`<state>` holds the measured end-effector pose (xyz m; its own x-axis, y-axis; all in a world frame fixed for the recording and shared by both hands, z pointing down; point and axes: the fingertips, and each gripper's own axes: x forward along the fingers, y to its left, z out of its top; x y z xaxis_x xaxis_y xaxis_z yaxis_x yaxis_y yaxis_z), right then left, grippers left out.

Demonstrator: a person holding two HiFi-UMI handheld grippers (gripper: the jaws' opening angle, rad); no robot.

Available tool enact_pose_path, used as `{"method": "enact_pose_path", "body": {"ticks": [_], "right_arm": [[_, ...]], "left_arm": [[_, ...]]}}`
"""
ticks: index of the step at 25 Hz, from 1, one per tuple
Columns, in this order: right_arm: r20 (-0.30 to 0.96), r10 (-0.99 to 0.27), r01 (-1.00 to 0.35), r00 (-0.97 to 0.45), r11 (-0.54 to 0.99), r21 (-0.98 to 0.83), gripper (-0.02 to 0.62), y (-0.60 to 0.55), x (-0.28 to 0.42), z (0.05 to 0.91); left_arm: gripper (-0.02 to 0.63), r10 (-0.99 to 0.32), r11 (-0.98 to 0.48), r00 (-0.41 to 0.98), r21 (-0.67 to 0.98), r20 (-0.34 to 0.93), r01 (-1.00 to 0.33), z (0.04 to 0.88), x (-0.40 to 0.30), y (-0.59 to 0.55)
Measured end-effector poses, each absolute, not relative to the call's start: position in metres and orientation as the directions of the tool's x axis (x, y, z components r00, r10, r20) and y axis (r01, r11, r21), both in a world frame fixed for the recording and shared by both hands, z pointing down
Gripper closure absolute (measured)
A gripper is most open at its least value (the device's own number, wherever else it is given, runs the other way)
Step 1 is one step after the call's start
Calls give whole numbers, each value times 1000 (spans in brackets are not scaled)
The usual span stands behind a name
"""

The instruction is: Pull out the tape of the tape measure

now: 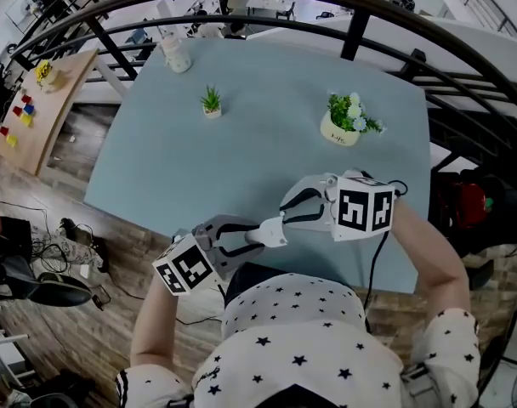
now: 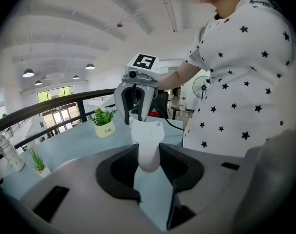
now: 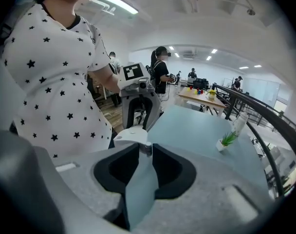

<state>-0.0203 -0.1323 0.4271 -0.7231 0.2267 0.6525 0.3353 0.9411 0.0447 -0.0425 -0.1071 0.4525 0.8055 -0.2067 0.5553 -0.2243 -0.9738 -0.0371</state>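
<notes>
Over the near edge of the table (image 1: 267,134), just in front of my body, the white tape measure (image 1: 273,232) hangs in the air between my two grippers. My left gripper (image 1: 252,238) holds its case: in the left gripper view the jaws stand about half apart and press on both sides of the rounded white case (image 2: 148,147). My right gripper (image 1: 286,214) faces it from the other side. In the right gripper view its jaws are drawn close and pinch the small grey tape tab (image 3: 145,149) at the edge of the case (image 3: 130,136). No length of tape shows between the tab and the case. The two grippers point at each other, tips nearly meeting. Farther out on the table stand a white pot of flowers (image 1: 348,124) to the right and a small green plant (image 1: 211,102) to the left, well apart. A pale bottle (image 1: 176,53) is near the far left corner.
</notes>
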Motion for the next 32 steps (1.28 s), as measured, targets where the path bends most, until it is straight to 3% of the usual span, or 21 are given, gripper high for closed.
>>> {"method": "enact_pose_path", "body": {"ticks": [6,8,32], "right_arm": [[688,234,366,-687,929,49,509,-133,-17,433],[684,221,348,-695,936,51,549,-137,-15,434],[644,81,206,-760,971,121,555,-159,-13,429]], "left_arm": [[474,-192,-974,809,-7,556,-227,456,-39,-107],[474,-194,-972,816,5,544,-235,455,-38,-107],[474,-207,-969,837,13,507,-247,445,-39,-119]]}}
